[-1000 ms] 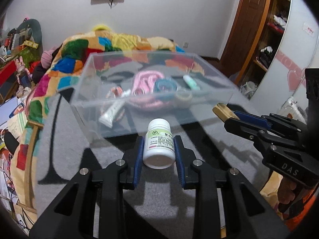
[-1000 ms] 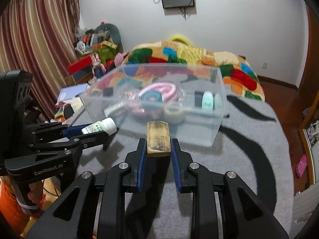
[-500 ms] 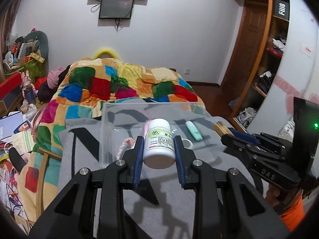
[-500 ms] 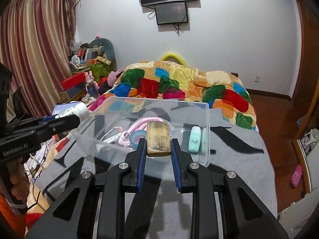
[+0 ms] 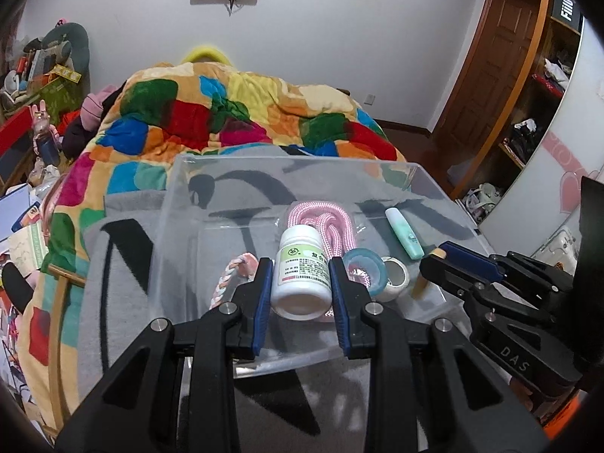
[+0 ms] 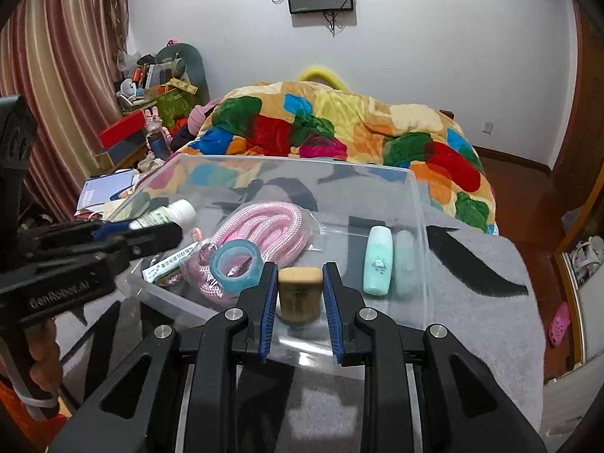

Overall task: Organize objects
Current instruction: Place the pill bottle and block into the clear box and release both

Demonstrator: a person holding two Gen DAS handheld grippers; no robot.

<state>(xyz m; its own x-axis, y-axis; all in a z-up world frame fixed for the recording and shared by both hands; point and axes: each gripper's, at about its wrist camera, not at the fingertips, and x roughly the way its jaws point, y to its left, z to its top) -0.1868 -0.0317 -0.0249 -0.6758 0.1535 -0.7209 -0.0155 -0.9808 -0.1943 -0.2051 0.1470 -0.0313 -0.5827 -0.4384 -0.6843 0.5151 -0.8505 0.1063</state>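
My left gripper (image 5: 301, 277) is shut on a white pill bottle (image 5: 302, 272) with a green-marked label and holds it over the open clear plastic box (image 5: 177, 204). My right gripper (image 6: 298, 290) holds a tan wooden block (image 6: 299, 294) between its blue pads over the box's near right part (image 6: 421, 226). The box holds a pink rope (image 6: 260, 226), a blue tape roll (image 6: 236, 262), a white tape roll (image 5: 394, 277), a mint bottle (image 6: 377, 260) and a white tube (image 6: 170, 262). The left gripper also shows in the right wrist view (image 6: 166, 226), the right gripper in the left wrist view (image 5: 438, 264).
The box sits on a grey blanket (image 6: 483, 275) with black marks on a bed. A multicoloured quilt (image 6: 339, 124) lies behind it. Cluttered shelves and a curtain (image 6: 49, 87) stand at the left, a wooden door and wardrobe (image 5: 490, 75) at the right.
Both grippers have risen from in front of the box's near wall and moved forward over its open top, tilting down, each still carrying its object.
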